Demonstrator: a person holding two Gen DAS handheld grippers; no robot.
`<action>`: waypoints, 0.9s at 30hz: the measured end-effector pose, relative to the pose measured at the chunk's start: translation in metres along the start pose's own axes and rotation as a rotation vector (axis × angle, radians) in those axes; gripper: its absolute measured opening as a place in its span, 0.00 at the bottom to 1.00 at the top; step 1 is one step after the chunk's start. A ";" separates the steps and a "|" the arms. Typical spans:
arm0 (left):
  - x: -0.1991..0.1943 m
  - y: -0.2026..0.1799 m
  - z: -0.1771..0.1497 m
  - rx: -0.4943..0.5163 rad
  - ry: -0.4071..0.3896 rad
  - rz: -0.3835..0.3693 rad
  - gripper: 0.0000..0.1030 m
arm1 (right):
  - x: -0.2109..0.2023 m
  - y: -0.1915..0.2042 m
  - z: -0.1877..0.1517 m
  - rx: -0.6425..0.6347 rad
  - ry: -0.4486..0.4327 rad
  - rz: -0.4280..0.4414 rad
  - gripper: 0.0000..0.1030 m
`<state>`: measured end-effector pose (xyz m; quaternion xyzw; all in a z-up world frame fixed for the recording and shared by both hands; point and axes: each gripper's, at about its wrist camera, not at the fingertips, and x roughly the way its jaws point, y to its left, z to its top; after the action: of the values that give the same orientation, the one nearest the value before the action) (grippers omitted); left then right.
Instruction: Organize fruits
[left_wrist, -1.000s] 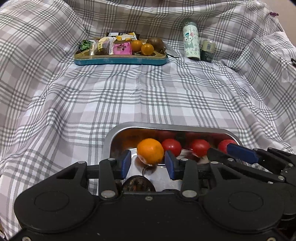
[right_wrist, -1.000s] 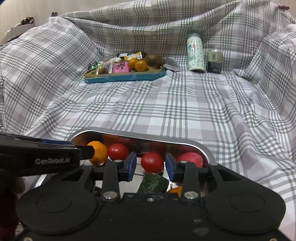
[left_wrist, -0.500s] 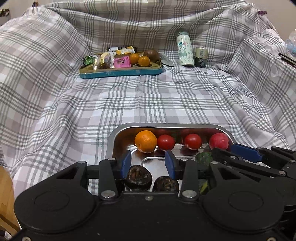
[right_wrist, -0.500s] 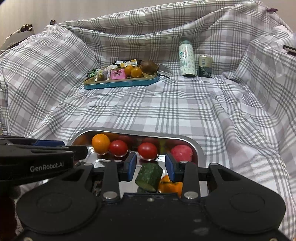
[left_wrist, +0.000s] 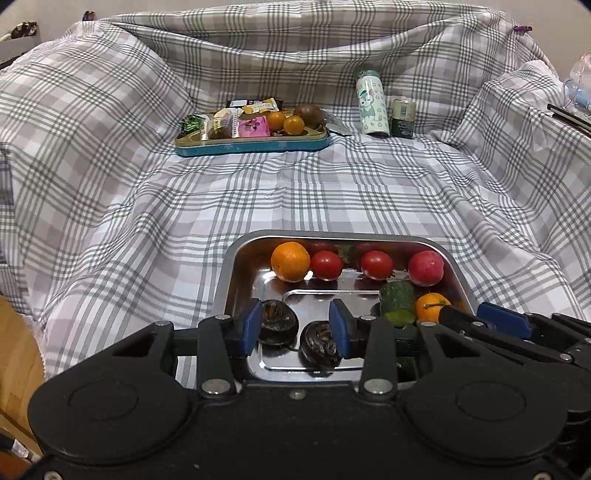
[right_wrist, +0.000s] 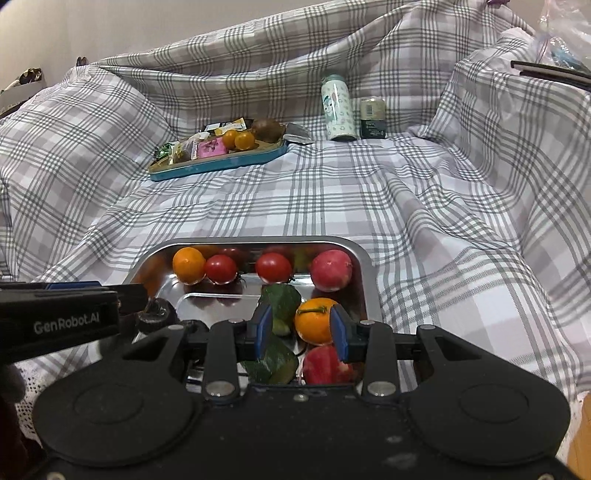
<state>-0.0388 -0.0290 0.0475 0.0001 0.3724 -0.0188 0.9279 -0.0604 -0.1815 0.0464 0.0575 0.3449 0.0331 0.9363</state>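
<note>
A steel tray (left_wrist: 236, 258) (right_wrist: 364, 266) lies close in front of both grippers on the plaid cloth. It holds an orange (left_wrist: 290, 261) (right_wrist: 188, 265), two tomatoes (left_wrist: 326, 264) (left_wrist: 376, 264), a red apple (left_wrist: 425, 267) (right_wrist: 331, 270), a green cucumber piece (left_wrist: 396, 301) (right_wrist: 282, 306), a small orange (left_wrist: 430, 306) (right_wrist: 316, 319) and two dark round fruits (left_wrist: 277, 322) (left_wrist: 320, 343). My left gripper (left_wrist: 297, 331) is open and empty above the tray's near left. My right gripper (right_wrist: 301, 334) is open and empty above the near right, over a red fruit (right_wrist: 324, 363).
A blue tin tray (left_wrist: 251, 144) (right_wrist: 218, 164) with snack packets, two small oranges (left_wrist: 284, 122) and a brown kiwi (left_wrist: 308, 112) sits at the back. A patterned bottle (left_wrist: 372, 102) and a small can (left_wrist: 403, 118) stand to its right. Wood floor edge at left (left_wrist: 18, 354).
Both grippers have pulled back and risen away from the tray. More of the tray's near half and its fruits has come into view. Both stay open and empty.
</note>
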 end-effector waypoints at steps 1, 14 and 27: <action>-0.001 0.000 -0.001 -0.001 -0.001 0.006 0.46 | -0.002 0.001 -0.001 -0.002 -0.003 -0.002 0.36; -0.009 0.002 -0.013 -0.006 -0.006 0.041 0.47 | -0.016 0.009 -0.006 -0.031 -0.012 -0.010 0.36; -0.010 0.006 -0.017 -0.023 -0.007 0.047 0.47 | -0.016 0.010 -0.010 -0.043 0.005 -0.012 0.36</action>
<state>-0.0572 -0.0228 0.0422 -0.0019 0.3690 0.0073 0.9294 -0.0792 -0.1727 0.0506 0.0352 0.3468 0.0352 0.9366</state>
